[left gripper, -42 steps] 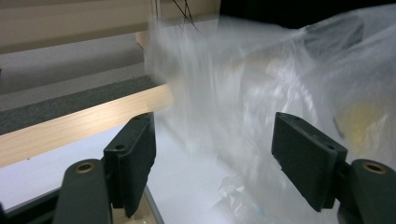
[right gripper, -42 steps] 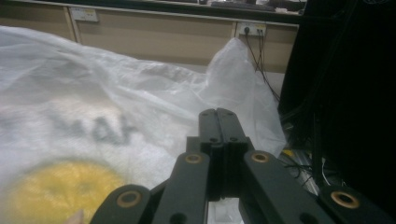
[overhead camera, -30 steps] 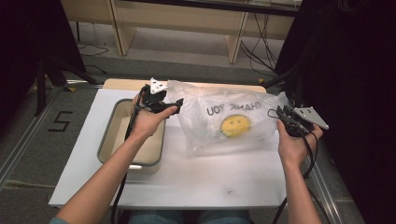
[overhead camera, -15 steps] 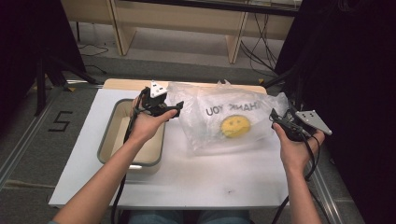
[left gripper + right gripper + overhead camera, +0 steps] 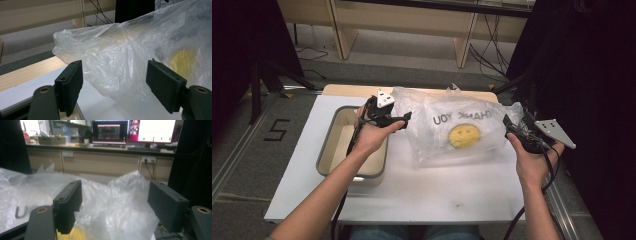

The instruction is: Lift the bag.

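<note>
A clear plastic bag (image 5: 457, 127) with a yellow smiley face and mirrored "THANK YOU" print lies on the white table (image 5: 412, 190). My left gripper (image 5: 404, 119) is open at the bag's left edge, held over the beige tub (image 5: 329, 150). In the left gripper view the bag (image 5: 120, 67) bulges between and beyond the spread jaws. My right gripper (image 5: 508, 125) is open at the bag's right edge. The right gripper view has crumpled bag film (image 5: 110, 202) between its parted jaws, with yellow print low down.
The beige rectangular tub sits on the table's left half under my left hand. A wooden strip (image 5: 357, 90) runs along the table's far edge. Desks, cabinets and lit monitors (image 5: 132, 131) stand beyond. Black curtains flank both sides.
My right gripper has moved left, closer to the bag's right edge. The left gripper has barely shifted beside the bag's left edge.
</note>
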Motion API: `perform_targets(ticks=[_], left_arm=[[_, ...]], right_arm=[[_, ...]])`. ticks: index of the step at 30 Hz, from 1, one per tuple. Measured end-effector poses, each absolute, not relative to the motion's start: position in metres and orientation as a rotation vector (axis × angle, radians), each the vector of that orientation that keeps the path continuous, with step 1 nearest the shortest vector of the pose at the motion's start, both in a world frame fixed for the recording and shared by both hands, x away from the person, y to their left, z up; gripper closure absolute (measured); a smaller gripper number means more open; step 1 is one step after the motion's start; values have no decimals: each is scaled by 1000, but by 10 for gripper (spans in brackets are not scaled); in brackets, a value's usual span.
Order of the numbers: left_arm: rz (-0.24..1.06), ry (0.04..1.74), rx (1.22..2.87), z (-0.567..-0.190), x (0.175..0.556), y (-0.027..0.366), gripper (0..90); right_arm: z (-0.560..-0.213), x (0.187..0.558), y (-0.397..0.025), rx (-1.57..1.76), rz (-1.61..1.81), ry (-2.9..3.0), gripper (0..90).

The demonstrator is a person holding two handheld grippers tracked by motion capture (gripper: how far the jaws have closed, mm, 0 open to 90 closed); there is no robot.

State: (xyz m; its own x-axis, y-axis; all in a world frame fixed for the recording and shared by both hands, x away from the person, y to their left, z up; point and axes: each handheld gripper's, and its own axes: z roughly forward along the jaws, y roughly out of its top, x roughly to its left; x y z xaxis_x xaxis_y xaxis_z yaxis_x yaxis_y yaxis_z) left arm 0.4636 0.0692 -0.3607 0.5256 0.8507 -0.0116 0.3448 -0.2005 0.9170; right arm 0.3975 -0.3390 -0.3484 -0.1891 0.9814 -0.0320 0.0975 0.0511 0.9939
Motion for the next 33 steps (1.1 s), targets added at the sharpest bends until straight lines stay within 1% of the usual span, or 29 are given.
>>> perform_targets(ticks=[8, 15, 20, 33], left_arm=[[642, 993, 1776, -361, 462, 69, 296], [644, 989, 1782, -361, 460, 68, 295], [642, 981, 1788, -361, 459, 67, 295], [622, 953, 1835, -367, 447, 68, 291]], right_arm=[[-340, 401, -327, 1101, 1308, 1470, 280], [-338, 400, -321, 1053, 1345, 1517, 233], [-338, 400, -321, 1065, 1339, 1523, 234], [-355, 393, -328, 1106, 1295, 1587, 255]])
